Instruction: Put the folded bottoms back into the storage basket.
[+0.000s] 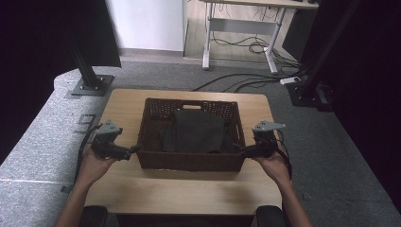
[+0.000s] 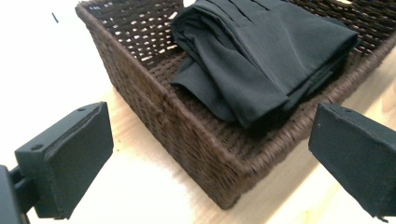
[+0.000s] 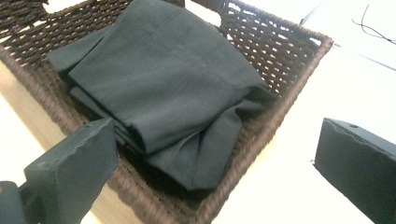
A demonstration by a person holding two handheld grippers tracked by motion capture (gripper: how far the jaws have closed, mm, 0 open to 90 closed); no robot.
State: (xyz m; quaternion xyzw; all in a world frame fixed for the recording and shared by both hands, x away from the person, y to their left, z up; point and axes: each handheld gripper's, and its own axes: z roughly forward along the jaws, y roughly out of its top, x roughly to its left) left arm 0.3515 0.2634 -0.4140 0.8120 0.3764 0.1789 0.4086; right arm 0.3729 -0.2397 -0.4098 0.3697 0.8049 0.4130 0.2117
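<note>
With the folded black cloth (image 1: 195,131) lying inside the dark brown woven wicker basket (image 1: 153,161) on the light wooden counter (image 1: 184,191), and each hand-held gripper, left (image 1: 135,149) and right (image 1: 238,150), wide open and empty beside its side walls, an uneven squeeze could probably tip or skid the basket.

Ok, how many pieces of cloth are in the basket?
1: a folded dark cloth lying in the middle of the wicker basket. Its folds could hide another piece underneath.
</note>
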